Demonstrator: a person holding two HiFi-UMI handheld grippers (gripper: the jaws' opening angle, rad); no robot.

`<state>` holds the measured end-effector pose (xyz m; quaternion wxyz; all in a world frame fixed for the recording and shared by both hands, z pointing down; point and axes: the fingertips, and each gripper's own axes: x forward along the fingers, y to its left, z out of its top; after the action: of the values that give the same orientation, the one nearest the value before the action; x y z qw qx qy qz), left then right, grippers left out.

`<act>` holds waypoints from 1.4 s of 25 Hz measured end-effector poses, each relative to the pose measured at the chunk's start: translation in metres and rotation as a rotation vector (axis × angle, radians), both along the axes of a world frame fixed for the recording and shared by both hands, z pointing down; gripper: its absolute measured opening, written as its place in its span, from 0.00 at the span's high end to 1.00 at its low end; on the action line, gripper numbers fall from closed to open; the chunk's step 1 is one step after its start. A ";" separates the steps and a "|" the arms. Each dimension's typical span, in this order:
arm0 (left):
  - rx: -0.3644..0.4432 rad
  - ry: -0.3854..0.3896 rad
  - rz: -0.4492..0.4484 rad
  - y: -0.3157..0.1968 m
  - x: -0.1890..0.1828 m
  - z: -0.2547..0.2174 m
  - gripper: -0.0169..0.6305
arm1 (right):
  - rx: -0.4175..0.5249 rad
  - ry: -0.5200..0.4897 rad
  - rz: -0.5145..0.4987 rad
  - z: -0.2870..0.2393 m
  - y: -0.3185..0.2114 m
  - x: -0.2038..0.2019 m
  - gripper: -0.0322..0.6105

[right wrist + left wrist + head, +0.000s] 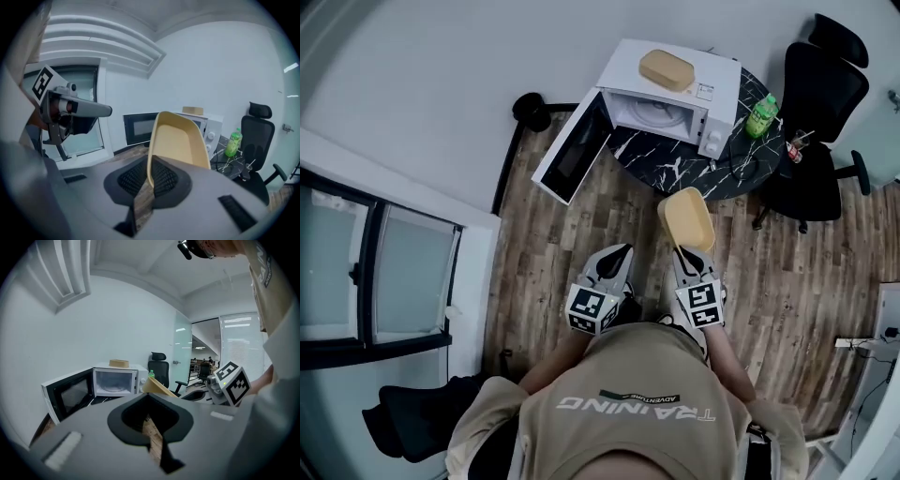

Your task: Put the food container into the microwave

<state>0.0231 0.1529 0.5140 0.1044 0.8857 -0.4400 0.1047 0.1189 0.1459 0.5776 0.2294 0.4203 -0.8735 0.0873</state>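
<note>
Short of the table's [680, 171] near edge, my right claw [685, 247] grips the food container [686, 217] by its rim. Left claw [616, 254] clenched, empty. Microwave [710, 92] stands open on the table's left side.

Empty left tool [150, 411], jaws close together, open microwave [115, 380] ahead, tilted food container [157, 386] nearer

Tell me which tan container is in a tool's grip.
The tan container clamped in the right tool; the other container sits atop the microwave.
</note>
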 end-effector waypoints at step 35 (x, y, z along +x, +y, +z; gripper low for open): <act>-0.023 0.048 0.085 -0.199 -0.036 0.017 0.97 | -0.081 0.010 0.047 0.010 -0.178 -0.047 0.91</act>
<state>-0.0124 -0.0462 0.5310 0.1205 0.9046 -0.3983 0.0929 0.0722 -0.0317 0.5879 0.2482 0.4316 -0.8580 0.1259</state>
